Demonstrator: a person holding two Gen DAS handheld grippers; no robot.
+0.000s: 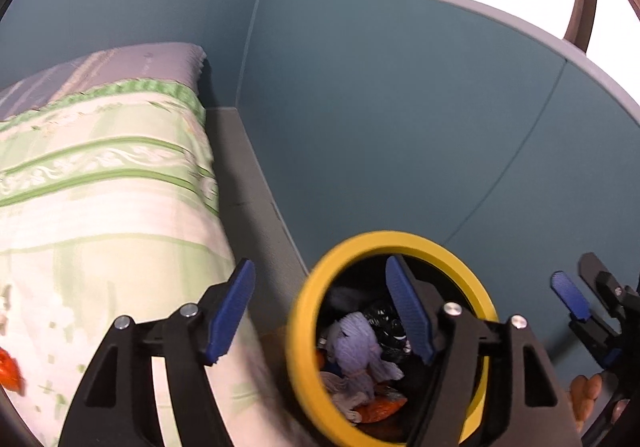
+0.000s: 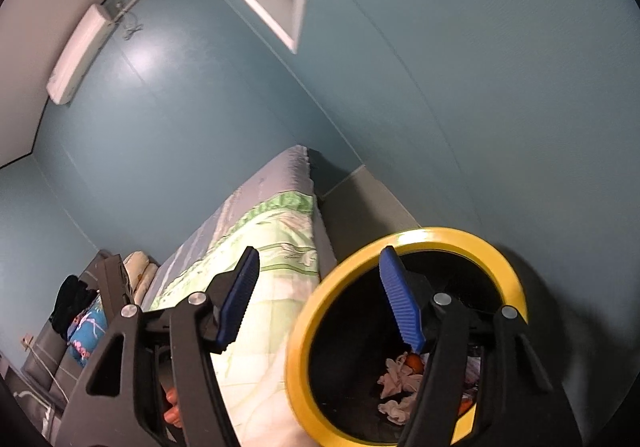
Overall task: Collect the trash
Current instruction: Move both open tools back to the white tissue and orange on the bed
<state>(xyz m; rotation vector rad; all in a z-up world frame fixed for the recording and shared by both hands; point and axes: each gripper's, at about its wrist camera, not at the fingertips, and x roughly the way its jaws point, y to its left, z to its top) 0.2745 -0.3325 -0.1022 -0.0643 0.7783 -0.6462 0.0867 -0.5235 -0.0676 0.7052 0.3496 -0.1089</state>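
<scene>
Left wrist view: left hand-held gripper released, nothing between its pads, 1 blue finger over the mouth of the yellow-rimmed bin, which sits in the narrow floor strip between bed edge and blue wall; crumpled trash lies inside. Right hand-held gripper also released and empty, above the same bin. Bin's near rim is cut off by the frame; an orange scrap on the bed is blurred.
</scene>
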